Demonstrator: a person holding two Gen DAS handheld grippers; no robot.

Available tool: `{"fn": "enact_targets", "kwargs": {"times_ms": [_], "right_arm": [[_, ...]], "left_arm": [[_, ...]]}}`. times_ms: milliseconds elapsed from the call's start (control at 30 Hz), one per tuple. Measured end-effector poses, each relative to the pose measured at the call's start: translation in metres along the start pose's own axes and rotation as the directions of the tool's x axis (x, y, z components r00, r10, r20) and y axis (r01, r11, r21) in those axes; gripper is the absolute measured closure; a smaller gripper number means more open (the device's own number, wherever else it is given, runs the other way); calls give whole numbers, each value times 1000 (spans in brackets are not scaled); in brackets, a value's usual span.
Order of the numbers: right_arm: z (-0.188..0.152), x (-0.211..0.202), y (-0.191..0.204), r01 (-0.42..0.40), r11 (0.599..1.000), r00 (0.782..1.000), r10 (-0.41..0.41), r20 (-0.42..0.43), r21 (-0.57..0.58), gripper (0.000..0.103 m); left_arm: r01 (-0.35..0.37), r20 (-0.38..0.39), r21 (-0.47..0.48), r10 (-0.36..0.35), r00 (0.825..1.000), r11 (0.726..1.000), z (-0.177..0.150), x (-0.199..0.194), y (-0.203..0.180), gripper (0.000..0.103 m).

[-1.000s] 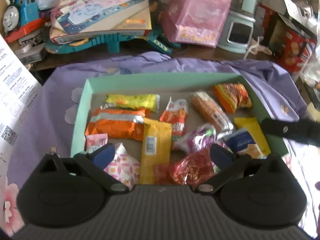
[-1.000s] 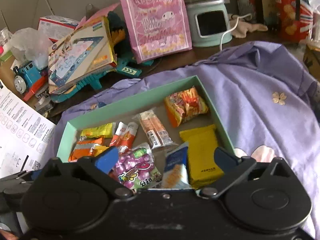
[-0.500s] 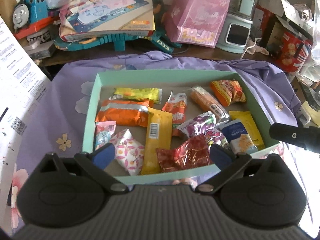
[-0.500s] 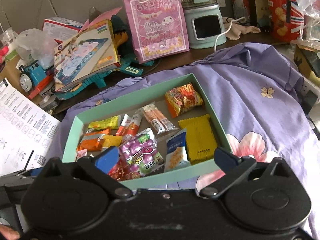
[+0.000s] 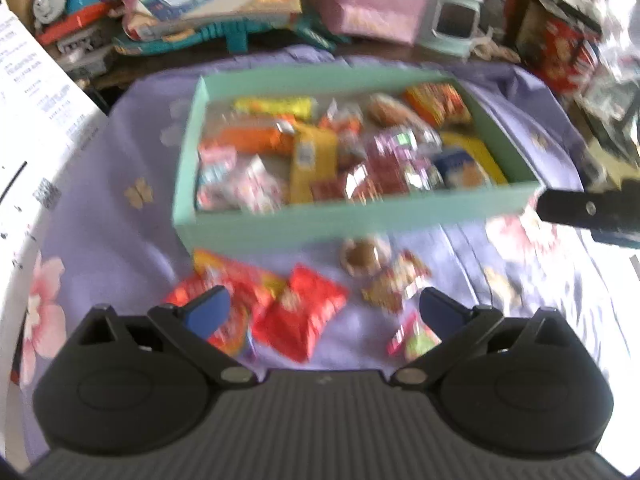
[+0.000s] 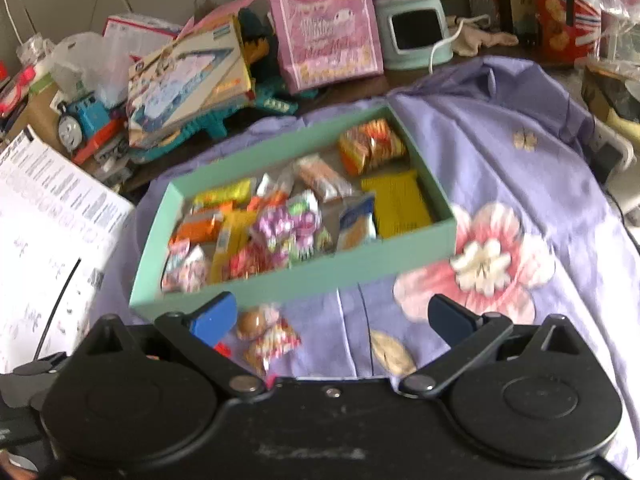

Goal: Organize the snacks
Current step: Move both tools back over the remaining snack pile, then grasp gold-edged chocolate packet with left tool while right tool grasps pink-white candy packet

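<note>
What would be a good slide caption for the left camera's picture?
Open left gripper hovers over loose snack packets on purple cloth, before the green snack box.

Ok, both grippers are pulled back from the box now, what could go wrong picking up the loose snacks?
1. The red packet overlaps the orange-red packet between the open fingers of the left hand-held gripper, so one grasp may catch both.
2. The round pastry lies close to the green box; a finger could nudge the wall.
3. The box already looks crowded, so added packets may pile up.

Shallow mint-green cardboard box (image 5: 328, 222), filled with colourful wrapped snacks (image 5: 344, 156); several red and orange packets (image 5: 296, 312) loose just before its near wall.
</note>
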State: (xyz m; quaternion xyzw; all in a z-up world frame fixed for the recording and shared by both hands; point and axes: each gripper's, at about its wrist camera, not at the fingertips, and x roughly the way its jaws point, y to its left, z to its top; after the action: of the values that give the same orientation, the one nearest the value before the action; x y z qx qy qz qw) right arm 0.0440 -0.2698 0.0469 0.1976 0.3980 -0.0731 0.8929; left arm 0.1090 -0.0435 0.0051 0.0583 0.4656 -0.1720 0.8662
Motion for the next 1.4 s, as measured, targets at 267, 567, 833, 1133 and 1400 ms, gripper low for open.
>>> {"fn": "enact_targets", "kwargs": {"times_ms": [267, 567, 833, 1133, 1400], "right_arm": [[-44, 0, -22, -16, 999, 999, 18, -48, 51, 0], [-75, 4, -27, -26, 998, 994, 32, -101, 58, 0], [-78, 11, -19, -47, 998, 991, 51, -124, 35, 0], [-80, 22, 9, -74, 993, 991, 63, -121, -89, 0], [-81, 45, 47, -96, 963, 989, 64, -130, -252, 17]], "left_arm": [[52, -88, 84, -44, 995, 995, -49, 11, -25, 0], [135, -126, 185, -113, 986, 973, -77, 18, -52, 4], [133, -124, 204, -109, 986, 970, -81, 24, -51, 56], [98, -86, 48, -93, 992, 994, -75, 22, 1, 66], [68, -76, -68, -73, 994, 995, -72, 23, 42, 66]]}}
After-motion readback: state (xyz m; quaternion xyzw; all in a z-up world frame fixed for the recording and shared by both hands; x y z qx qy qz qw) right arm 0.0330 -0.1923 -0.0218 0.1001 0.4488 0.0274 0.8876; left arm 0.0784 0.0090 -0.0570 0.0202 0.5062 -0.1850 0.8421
